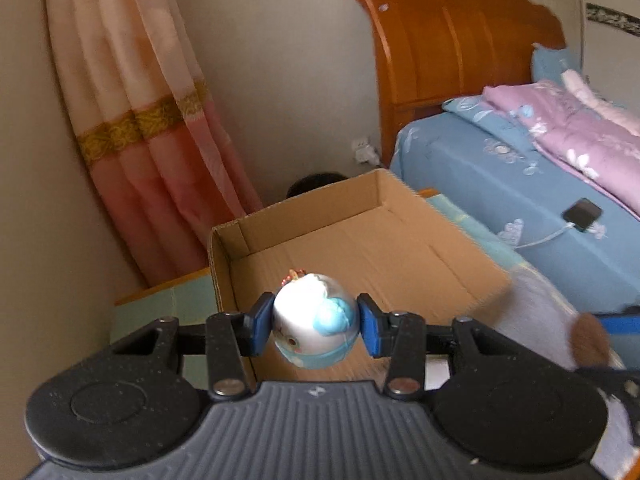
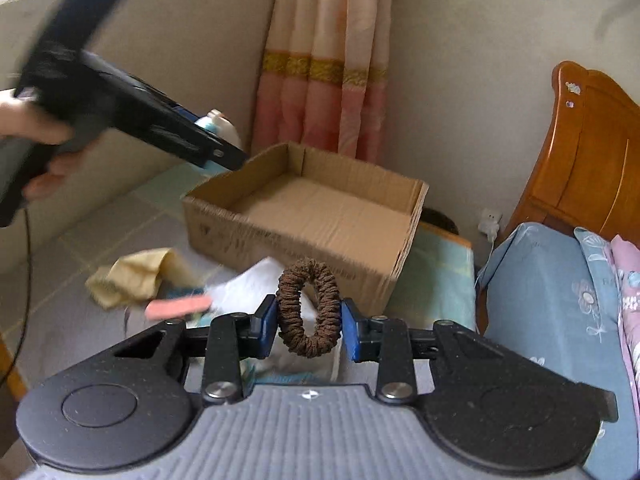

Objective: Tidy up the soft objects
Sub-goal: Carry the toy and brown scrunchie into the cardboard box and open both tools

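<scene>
Left claw gripping plush ball, right claw (scrunchie)

Light: soft, dim daylight, even across both views.
Blur: cardboard box edge smeared; left gripper streaked.
Distortion: fisheye bends bed headboard; dark corners.

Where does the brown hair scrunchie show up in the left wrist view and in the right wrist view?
Left wrist view: the brown scrunchie is a blurred patch at the far right edge, right of the cardboard box.
Right wrist view: low centre, pinched in the right tool, in front of the box's near wall.
Shared landmark: the open cardboard box, with the pink curtain behind it.
</scene>
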